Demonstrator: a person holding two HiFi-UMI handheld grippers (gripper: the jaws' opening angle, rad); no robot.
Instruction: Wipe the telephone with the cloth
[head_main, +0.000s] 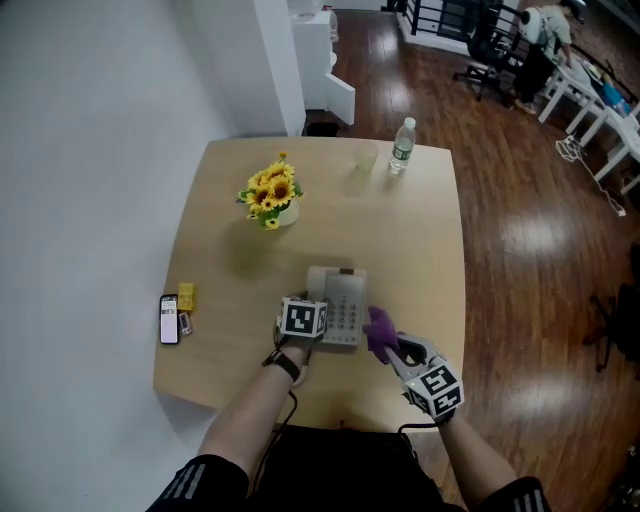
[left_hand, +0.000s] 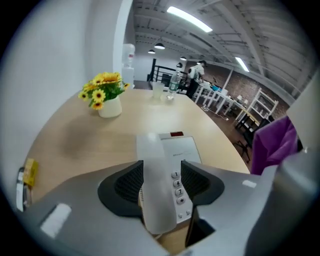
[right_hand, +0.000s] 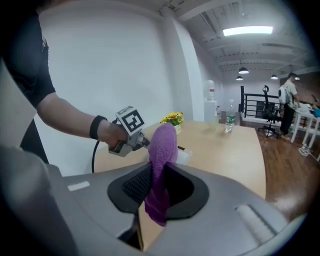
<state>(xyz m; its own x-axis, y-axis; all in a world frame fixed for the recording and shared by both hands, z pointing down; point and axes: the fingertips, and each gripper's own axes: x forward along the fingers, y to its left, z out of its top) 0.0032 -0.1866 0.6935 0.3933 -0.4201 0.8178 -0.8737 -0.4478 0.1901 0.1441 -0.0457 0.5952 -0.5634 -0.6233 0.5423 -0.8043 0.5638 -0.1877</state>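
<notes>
My left tongs (left_hand: 162, 186) stand a little apart around the handset (left_hand: 154, 160) of the white telephone (head_main: 340, 303). One pad lies against the handset's left side; the other stands clear of it, with the number keys showing in the gap. The telephone sits on the counter (head_main: 410, 240), towards the near edge and roughly in its middle. My right tongs (right_hand: 159, 186) are clamped on the purple cloth (right_hand: 162, 145), which sticks up above them and hangs down below. From the head view the cloth is just beside the telephone's right edge; I cannot tell whether it touches. Further back stand a pot of yellow flowers (head_main: 271, 193) and a water bottle (head_main: 402, 145).
</notes>
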